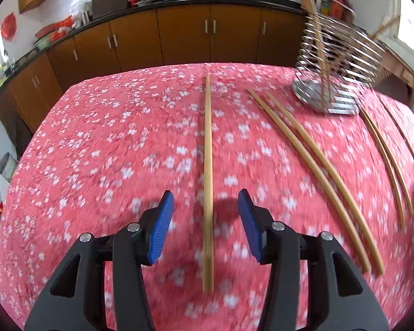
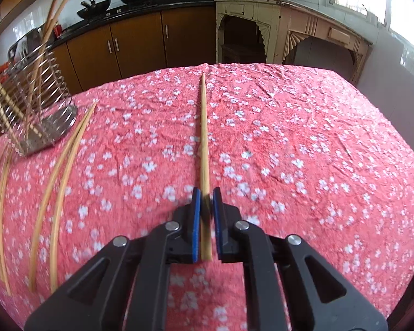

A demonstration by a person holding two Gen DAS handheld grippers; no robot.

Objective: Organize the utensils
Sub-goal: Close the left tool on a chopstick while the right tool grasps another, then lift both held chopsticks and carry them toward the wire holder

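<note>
A single wooden chopstick (image 1: 207, 151) lies lengthwise on the pink flowered tablecloth (image 1: 96, 151). My left gripper (image 1: 205, 193) straddles its near end with the blue pads wide apart and not touching it, so it is open. In the right wrist view another chopstick (image 2: 204, 127) runs away from me, and my right gripper (image 2: 206, 189) is shut on its near end. A wire utensil holder (image 1: 336, 63) with a few chopsticks standing in it sits at the table's far side (image 2: 33, 104).
Two pairs of chopsticks (image 1: 312, 162) (image 1: 386, 160) lie loose between the grippers (image 2: 60, 182). Brown kitchen cabinets (image 1: 185, 33) with woks on the counter stand beyond the table's far edge. A pale old wooden sideboard (image 2: 289, 27) stands at the back right.
</note>
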